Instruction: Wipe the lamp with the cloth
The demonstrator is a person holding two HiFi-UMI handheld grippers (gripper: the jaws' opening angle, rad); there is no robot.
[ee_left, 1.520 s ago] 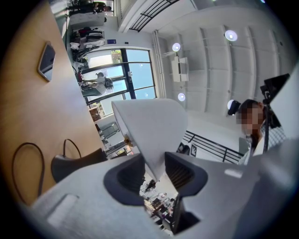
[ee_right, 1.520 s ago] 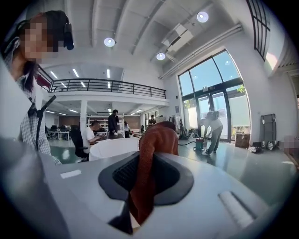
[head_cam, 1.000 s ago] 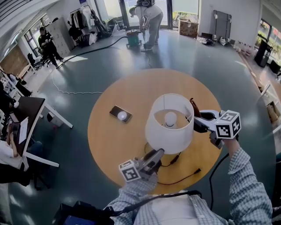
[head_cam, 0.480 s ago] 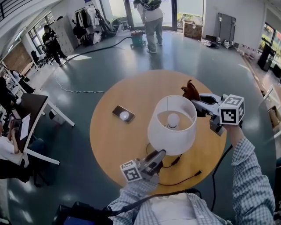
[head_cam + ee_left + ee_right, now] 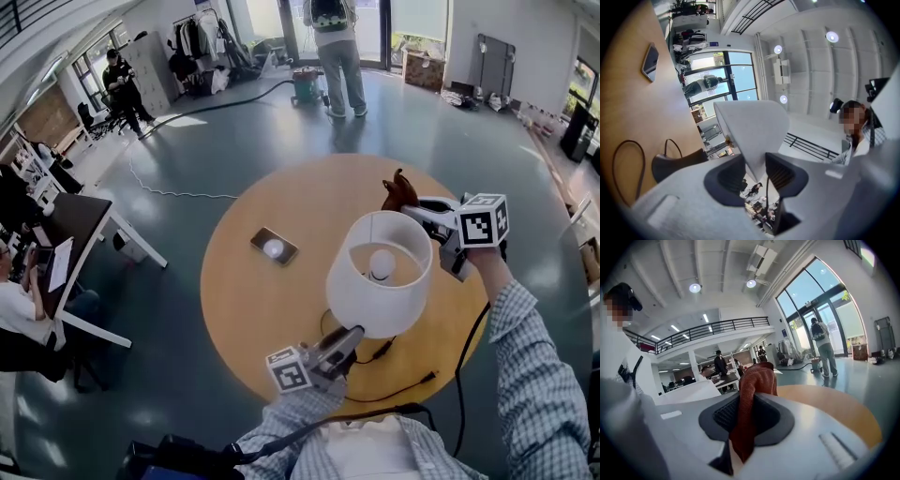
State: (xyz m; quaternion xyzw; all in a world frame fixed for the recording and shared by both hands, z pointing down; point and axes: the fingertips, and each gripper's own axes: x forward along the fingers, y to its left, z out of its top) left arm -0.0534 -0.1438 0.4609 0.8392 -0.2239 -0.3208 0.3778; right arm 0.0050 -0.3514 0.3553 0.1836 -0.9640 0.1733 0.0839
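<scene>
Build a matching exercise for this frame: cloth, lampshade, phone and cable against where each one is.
Things:
1. cloth
2. lampshade
3. phone
4. cable

Places:
A. lying flat on the table, left of the lampshade
B. pinched in the right gripper
C. trailing on the table near its front edge
D. lower rim between the jaws of the left gripper

Pairs: 1-B, 2-D, 3-A, 4-C

In the head view the lampshade [image 5: 380, 281] hides most of the lamp's base [image 5: 677, 164]
</scene>
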